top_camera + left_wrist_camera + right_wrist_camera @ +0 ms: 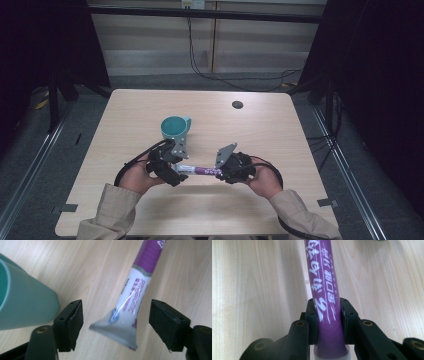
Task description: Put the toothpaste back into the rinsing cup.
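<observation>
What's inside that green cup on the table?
Looking down into the teal cup from the high view, the visible interior looks plain teal, with nothing sticking out. Its very bottom is shadowed, so something small and flat there cannot be ruled out.

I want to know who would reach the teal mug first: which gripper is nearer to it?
Left. The left gripper is just in front of the teal mug, its jaws open around the tube's crimped end. The right gripper, shut on the tube, is farther to the right.

1. Our left gripper [176, 172] sits low over the table, jaws spread wide apart, angled rightward.
2. Our right gripper [223, 172] faces it, jaws clamped tight.
3. Both forearms enter from below, sleeves beige.
</observation>
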`<action>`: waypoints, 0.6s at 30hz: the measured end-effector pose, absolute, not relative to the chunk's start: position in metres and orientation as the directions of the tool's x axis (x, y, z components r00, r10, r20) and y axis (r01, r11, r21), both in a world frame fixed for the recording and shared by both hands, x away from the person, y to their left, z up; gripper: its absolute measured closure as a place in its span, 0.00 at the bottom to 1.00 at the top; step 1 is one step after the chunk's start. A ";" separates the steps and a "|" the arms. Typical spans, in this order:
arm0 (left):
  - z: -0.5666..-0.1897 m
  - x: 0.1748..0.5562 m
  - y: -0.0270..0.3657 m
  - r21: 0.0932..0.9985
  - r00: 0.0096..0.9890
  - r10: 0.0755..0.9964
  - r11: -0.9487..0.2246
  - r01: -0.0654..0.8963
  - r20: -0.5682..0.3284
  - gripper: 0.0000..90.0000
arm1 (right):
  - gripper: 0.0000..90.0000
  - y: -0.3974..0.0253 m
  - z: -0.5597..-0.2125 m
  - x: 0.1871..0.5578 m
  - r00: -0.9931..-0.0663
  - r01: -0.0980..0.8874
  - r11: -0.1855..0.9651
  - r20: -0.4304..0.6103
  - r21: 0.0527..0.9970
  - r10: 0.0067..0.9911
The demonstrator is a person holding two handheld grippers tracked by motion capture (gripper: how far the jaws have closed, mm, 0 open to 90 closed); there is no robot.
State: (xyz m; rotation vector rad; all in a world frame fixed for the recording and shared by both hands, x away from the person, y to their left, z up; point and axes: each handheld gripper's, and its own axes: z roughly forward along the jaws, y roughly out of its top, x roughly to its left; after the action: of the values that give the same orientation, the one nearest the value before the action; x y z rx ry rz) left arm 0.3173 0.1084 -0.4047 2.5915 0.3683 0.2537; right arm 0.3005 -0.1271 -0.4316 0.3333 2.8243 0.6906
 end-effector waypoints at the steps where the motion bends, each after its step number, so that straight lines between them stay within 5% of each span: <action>1: -0.405 0.318 0.111 0.514 0.943 0.318 -0.828 0.225 0.101 0.30 | 0.81 -0.129 -0.432 0.300 -0.949 0.167 0.862 -0.158 0.479 0.272; 18: -0.419 0.317 0.130 0.594 0.917 0.397 -0.749 0.294 0.046 0.30 | 0.81 -0.159 -0.435 0.304 -0.924 0.258 0.795 -0.100 0.548 0.369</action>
State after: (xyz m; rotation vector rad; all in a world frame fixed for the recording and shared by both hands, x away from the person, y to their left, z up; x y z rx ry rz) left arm 0.3169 0.1305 -0.4192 2.4695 0.4918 0.2252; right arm 0.3038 -0.1594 -0.4346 0.4919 2.7822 0.8065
